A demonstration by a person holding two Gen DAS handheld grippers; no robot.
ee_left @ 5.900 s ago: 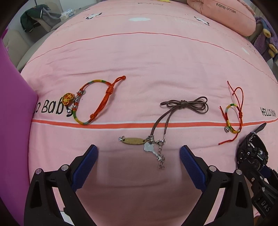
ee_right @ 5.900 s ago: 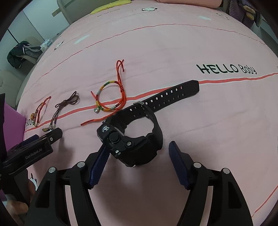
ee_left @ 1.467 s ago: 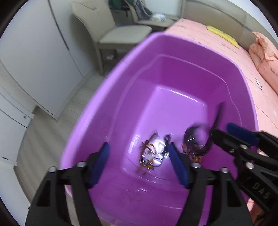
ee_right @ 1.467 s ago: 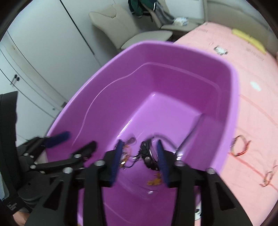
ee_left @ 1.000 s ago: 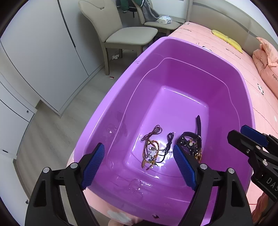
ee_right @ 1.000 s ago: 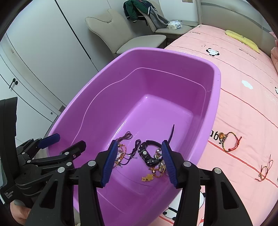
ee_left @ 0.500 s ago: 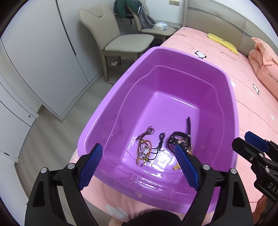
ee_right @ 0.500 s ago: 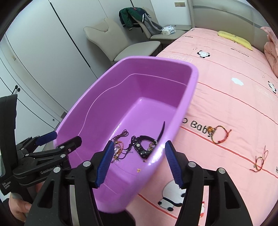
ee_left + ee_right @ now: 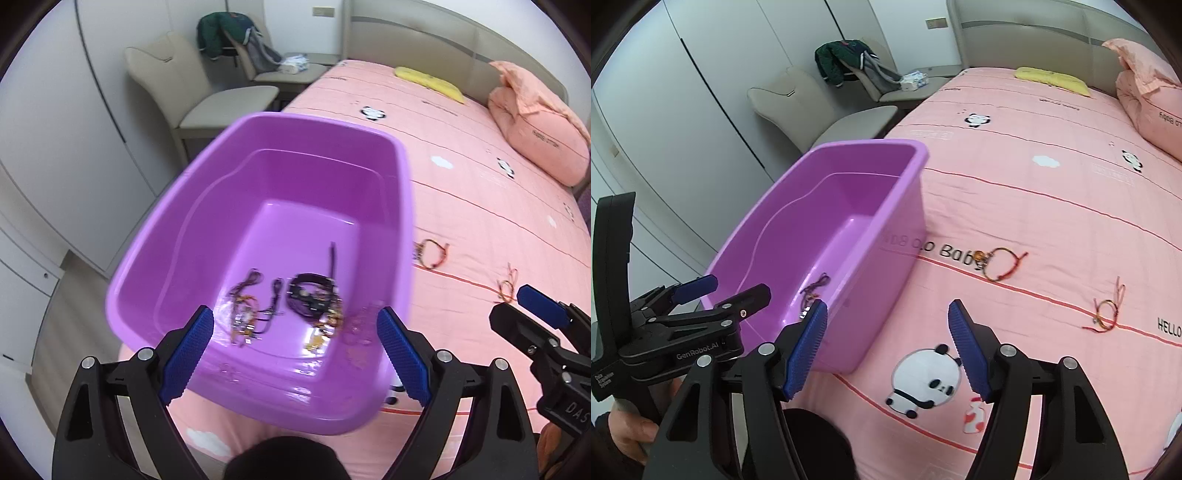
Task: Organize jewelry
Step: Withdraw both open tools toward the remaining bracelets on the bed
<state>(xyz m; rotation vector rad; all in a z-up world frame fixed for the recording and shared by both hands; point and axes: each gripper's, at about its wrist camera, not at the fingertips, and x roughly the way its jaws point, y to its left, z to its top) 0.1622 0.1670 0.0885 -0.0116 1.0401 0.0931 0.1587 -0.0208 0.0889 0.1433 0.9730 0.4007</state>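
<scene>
The pink bed sheet [image 9: 1052, 206] fills my view. The purple tub [image 9: 192, 229] sits at its edge, at ten o'clock in my right view. In the tub lie the black watch [image 9: 312, 295] and, at its nine o'clock, tangled cord necklaces [image 9: 251, 306]. Two bracelets [image 9: 1003, 264] [image 9: 1106, 314] lie on the sheet at three o'clock of the tub. My left gripper [image 9: 293, 349] and right gripper [image 9: 886, 343] both gape wide, holding nothing.

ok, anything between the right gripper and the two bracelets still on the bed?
Nothing visible. The right gripper is open over bare pink bedspread; both bracelets lie beyond it, with the purple tub off to its left.
</scene>
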